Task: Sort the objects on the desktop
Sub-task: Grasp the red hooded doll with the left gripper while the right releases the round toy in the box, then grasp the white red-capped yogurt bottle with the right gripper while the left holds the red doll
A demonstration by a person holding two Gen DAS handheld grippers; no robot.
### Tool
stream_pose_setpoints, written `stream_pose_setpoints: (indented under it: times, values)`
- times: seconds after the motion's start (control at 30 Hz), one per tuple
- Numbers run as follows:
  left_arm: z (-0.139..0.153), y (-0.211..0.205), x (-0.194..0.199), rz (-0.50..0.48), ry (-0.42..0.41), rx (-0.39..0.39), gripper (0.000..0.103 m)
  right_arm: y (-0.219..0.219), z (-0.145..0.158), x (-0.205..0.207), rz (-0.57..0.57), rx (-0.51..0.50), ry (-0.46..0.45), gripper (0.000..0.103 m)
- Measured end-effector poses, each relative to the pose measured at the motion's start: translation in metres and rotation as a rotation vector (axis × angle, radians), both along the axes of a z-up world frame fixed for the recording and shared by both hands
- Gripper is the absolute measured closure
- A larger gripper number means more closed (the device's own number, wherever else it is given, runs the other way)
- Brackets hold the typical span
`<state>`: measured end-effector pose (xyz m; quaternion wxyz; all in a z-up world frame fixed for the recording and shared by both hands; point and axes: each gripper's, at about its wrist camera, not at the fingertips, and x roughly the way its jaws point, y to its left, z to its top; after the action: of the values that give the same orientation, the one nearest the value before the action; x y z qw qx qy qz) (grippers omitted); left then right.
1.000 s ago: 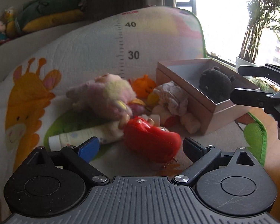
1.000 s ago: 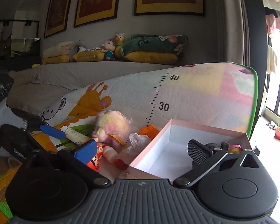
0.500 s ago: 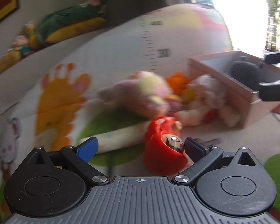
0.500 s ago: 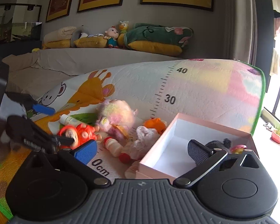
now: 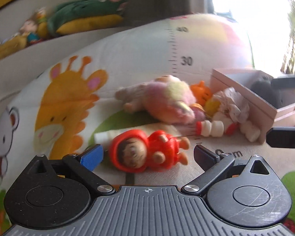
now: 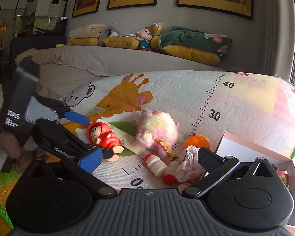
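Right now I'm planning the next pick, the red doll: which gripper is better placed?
Left. The left gripper is open with the red doll lying between its fingers; the right gripper is open over the small bottle, away from it.

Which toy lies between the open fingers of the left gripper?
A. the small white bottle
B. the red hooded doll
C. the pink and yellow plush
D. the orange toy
B: in the left wrist view the red hooded doll lies on the mat between the spread fingers of the left gripper, not yet clamped.
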<state>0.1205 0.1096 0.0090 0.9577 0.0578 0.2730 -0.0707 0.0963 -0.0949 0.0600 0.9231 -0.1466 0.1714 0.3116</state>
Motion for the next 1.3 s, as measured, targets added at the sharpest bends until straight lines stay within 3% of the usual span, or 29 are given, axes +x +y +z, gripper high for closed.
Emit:
stream_pose_setpoints:
  times: [0.1, 0.3, 0.5, 0.6, 0.97, 1.23, 1.3]
  values:
    - [-0.004, -0.01, 0.006, -0.032, 0.0, 0.036, 0.002, -0.002, -0.001, -0.001, -0.004, -0.005, 0.014, 0.0]
    - [-0.013, -0.013, 0.023, -0.005, 0.025, 0.061, 0.002, 0.002, -0.002, -0.002, 0.008, -0.003, 0.033, 0.0]
    - [-0.014, -0.004, 0.033, -0.008, 0.032, 0.012, 0.002, 0.006, -0.004, -0.002, 0.028, 0.016, 0.058, 0.0]
    - [-0.012, 0.0, 0.026, 0.009, 0.009, 0.014, 0.006, 0.008, -0.006, 0.0, 0.031, 0.034, 0.09, 0.0]
    - [-0.01, 0.032, -0.031, 0.053, 0.047, 0.03, 0.006, 0.046, -0.017, 0.046, 0.056, 0.104, 0.281, 0.0]
    - [-0.012, 0.048, -0.043, 0.055, 0.051, -0.059, 0.006, 0.075, -0.042, 0.098, -0.055, 0.036, 0.346, 0.0]
    - [-0.012, 0.051, -0.043, 0.054, 0.055, -0.08, 0.006, 0.07, -0.043, 0.101, -0.043, 0.032, 0.419, 0.0]
